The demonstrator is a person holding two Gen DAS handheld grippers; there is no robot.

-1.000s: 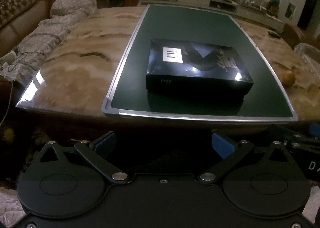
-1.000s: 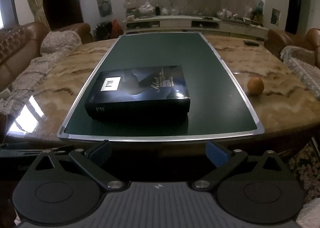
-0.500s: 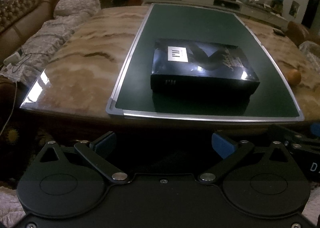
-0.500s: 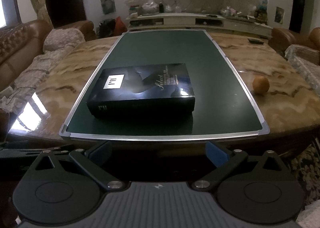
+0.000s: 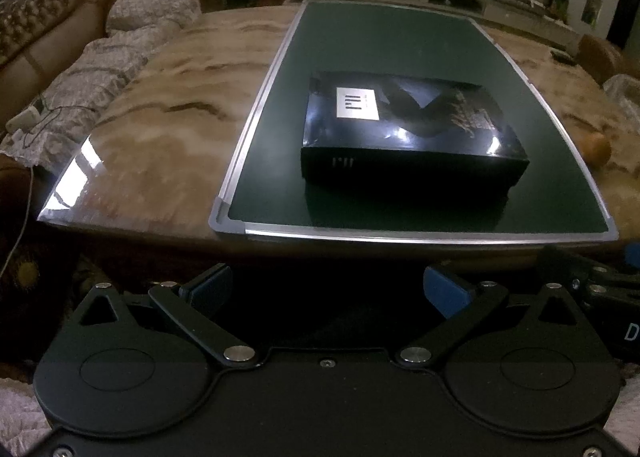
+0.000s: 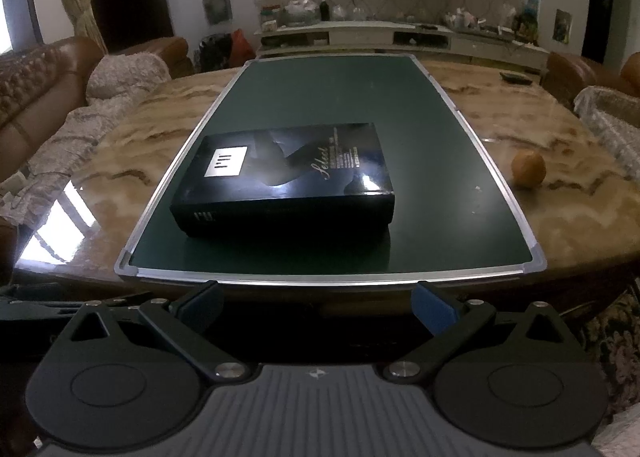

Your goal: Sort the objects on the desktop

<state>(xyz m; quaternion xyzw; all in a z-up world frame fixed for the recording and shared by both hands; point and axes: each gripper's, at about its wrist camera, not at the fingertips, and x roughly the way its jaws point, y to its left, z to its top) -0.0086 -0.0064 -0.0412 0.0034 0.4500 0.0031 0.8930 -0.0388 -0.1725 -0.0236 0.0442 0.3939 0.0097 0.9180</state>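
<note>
A glossy black box point(image 5: 408, 129) with a white label lies flat on a dark green board point(image 5: 384, 41) with a silver frame, near the board's front end. It also shows in the right wrist view point(image 6: 288, 173) on the board point(image 6: 336, 93). My left gripper point(image 5: 326, 289) is open and empty, below the table's front edge. My right gripper point(image 6: 316, 307) is open and empty, just before the board's near edge. An orange fruit point(image 6: 529, 168) sits on the marble table right of the board; it also shows in the left wrist view point(image 5: 596, 147).
The board lies on a brown marble table point(image 6: 560, 201). A brown sofa with grey covers point(image 5: 80, 69) stands to the left. A remote point(image 6: 515, 77) lies at the far right of the table. A TV cabinet point(image 6: 400, 37) stands behind.
Both grippers have moved a little forward and up toward the table; the box sits slightly higher and larger in both views. The box and fruit have not moved.
</note>
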